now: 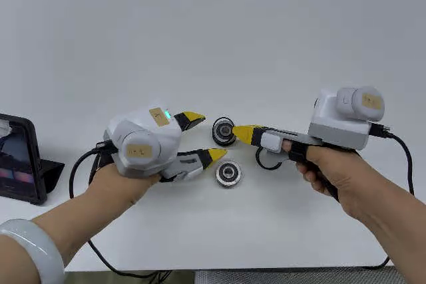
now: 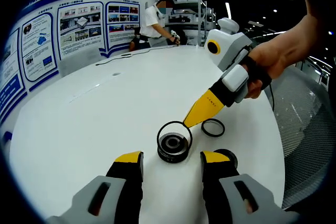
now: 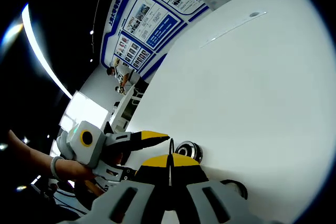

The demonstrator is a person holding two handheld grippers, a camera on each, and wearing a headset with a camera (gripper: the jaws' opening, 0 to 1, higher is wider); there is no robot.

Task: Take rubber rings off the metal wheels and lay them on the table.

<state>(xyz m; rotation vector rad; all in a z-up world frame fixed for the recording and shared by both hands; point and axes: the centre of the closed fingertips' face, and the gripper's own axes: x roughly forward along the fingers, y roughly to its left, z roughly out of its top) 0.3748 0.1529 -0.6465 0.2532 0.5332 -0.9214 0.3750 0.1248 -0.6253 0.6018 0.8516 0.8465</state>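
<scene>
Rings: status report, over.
Left gripper open, by the wheels. Right gripper shut on ring, partly off wheel. Loose ring on table. Nothing in the way.

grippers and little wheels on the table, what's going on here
A person works two grippers over a white table. The right gripper is shut on a rubber ring, tilted up over one wheel. The left gripper is open, its jaws facing that wheel. Another ring lies on the table, and a second wheel sits nearby.
</scene>
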